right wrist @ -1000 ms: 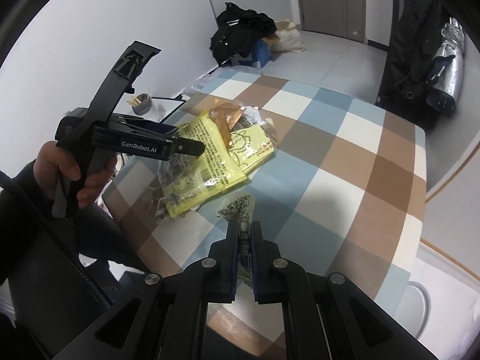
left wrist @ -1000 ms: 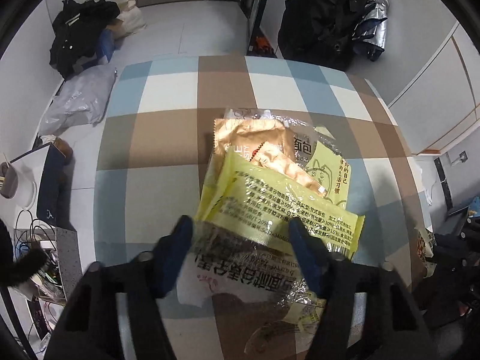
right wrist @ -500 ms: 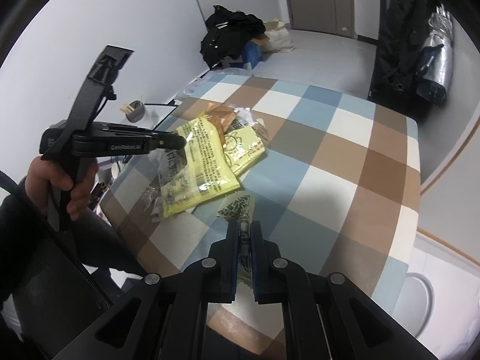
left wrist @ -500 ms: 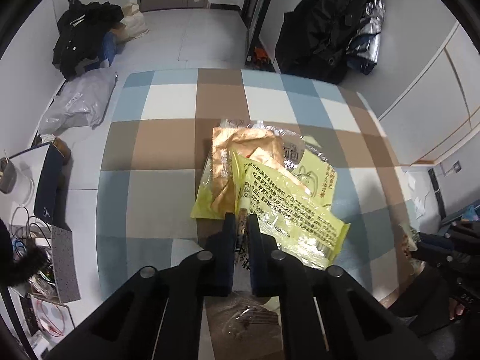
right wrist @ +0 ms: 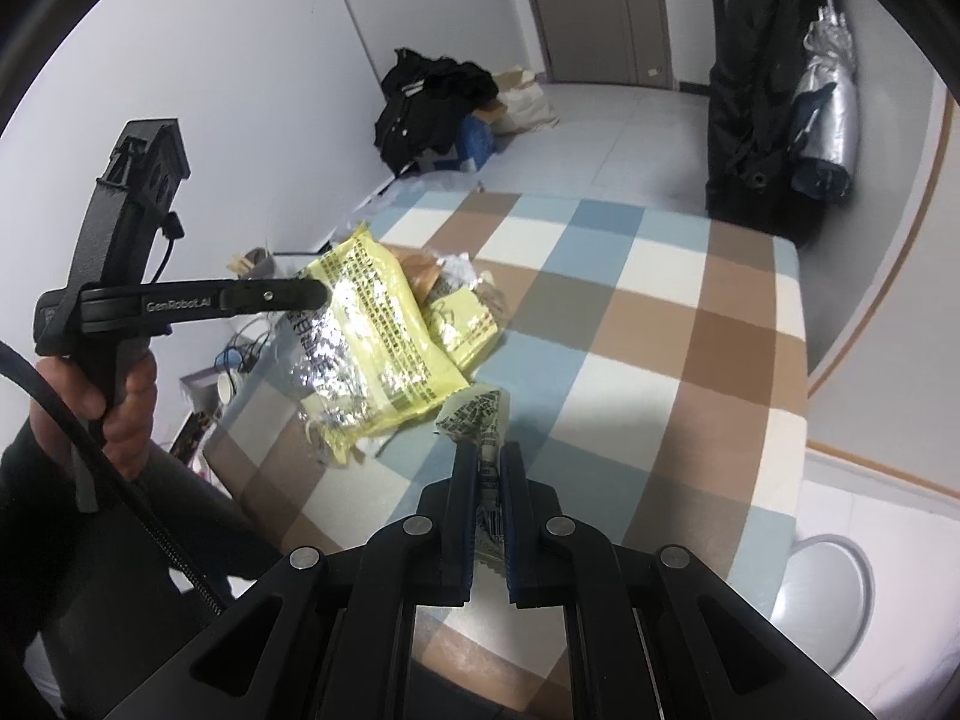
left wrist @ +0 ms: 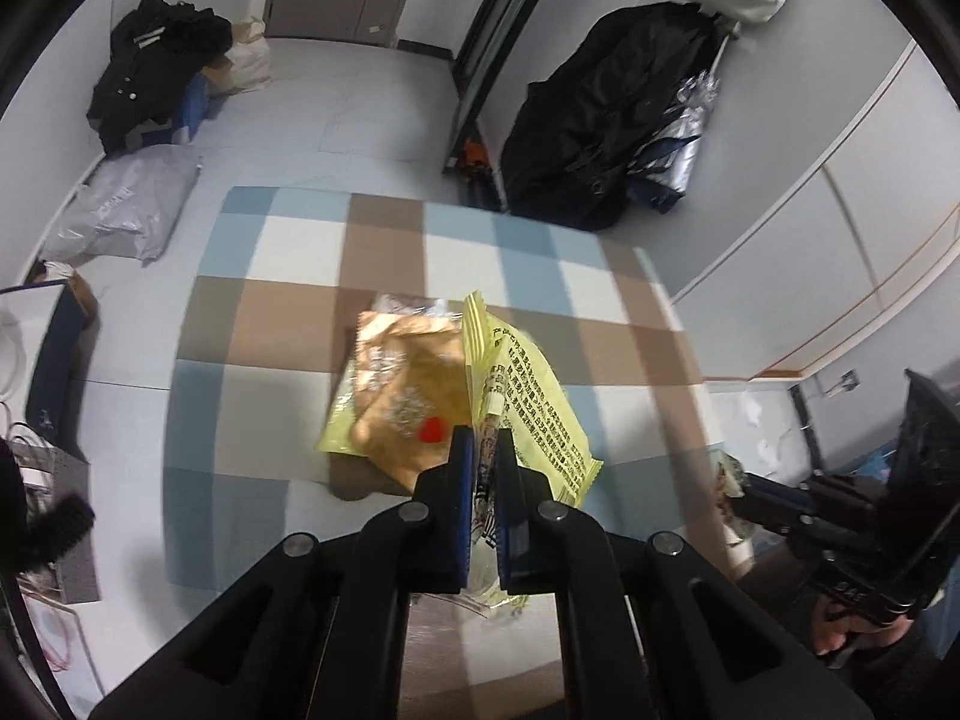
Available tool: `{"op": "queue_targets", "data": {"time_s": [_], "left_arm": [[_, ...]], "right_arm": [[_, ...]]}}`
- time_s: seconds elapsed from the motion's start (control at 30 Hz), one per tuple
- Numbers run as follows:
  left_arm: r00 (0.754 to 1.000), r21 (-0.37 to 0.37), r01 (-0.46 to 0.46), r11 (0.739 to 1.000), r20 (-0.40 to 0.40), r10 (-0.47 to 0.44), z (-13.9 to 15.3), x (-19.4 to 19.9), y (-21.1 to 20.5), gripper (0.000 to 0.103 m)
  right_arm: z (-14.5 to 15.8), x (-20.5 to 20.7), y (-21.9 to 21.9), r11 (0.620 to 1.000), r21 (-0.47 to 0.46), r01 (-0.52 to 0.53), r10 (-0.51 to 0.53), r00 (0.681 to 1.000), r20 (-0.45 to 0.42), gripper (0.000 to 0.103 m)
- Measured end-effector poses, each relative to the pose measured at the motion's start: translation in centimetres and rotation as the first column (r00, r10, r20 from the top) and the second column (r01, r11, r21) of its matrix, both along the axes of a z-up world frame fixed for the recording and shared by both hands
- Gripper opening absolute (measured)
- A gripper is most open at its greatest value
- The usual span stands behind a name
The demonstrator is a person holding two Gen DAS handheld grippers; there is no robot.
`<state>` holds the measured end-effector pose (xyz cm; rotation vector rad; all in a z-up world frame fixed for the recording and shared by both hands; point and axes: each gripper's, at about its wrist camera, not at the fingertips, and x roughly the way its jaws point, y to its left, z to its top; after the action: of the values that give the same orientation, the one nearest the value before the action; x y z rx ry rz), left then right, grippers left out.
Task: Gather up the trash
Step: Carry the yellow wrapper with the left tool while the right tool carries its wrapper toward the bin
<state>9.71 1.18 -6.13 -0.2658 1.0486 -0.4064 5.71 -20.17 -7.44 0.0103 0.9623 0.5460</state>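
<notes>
Above the near-left part of the checkered tablecloth (right wrist: 690, 324), left gripper (left wrist: 481, 450) is clenched on the edge of a big yellow wrapper (left wrist: 540, 414), which hangs lifted and tilted off the cloth. Dense black Chinese print covers its yellow face, too small to read; its inner side is crinkled silver foil. White lettering on the left gripper's side, seen from the right wrist view, reads "GenRobot.AI". Under the lifted wrapper, more trash stays on the cloth: a tan snack bag (left wrist: 408, 384) with a red dot, plus a smaller yellow wrapper (right wrist: 465, 321) carrying a line drawing. Right gripper (right wrist: 491, 456) is pinched tight on a small crumpled printed wrapper (right wrist: 477, 414), black-and-white pattern, text illegible, held just above the cloth near its front edge. Pile sits close to the table's left edge, near the person's left hand (right wrist: 114, 396). Far and right halves of the cloth carry nothing. Beyond the far edge: open grey floor, a black clothes heap (right wrist: 432, 102) by the wall, a dark hanging coat (right wrist: 762, 90). Grey round stool (right wrist: 828, 582) just off the right corner.
</notes>
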Motion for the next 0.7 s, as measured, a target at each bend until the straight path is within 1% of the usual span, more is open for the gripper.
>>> {"op": "queue_targets", "data": {"time_s": [0.1,0.2,0.33,0.5,0.63,0.7], "left_arm": [[1.000,-0.021,0.012,1.000,0.020,-0.011,0.8,-0.3,-0.5,0.002],[0.999,-0.024,0.015,1.000,0.038,-0.014,1.6,-0.5,-1.0,0.002],[0.996,-0.036,0.017,0.999,0.084,-0.013,3.4,-0.8,-1.9,0.002],[0.990,-0.048,0.032,0.998,0.140,-0.025,6.2,-0.8,-3.7,0.002],[0.989,-0.054,0.062,0.997,0.138,-0.054,7.5,-0.3,-6.1,0.002],[0.987,-0.059,0.084,0.995,0.142,-0.075,8.1,0.0,-7.6,0.002]], "right_arm": [[0.7,-0.2,-0.5,1.000,0.017,0.019,-0.019,1.000,0.021,0.007],[1.5,-0.4,-1.3,0.998,0.048,0.041,-0.042,0.998,0.036,0.007],[2.6,-0.6,-2.4,0.994,0.074,0.076,-0.080,0.995,0.052,0.007],[5.7,-1.0,-4.7,0.985,0.128,0.113,-0.127,0.986,0.110,0.007],[8.5,-1.5,-7.5,0.968,0.203,0.144,-0.175,0.974,0.141,0.006],[10.0,-2.0,-9.1,0.962,0.217,0.164,-0.203,0.964,0.172,0.006]]}}
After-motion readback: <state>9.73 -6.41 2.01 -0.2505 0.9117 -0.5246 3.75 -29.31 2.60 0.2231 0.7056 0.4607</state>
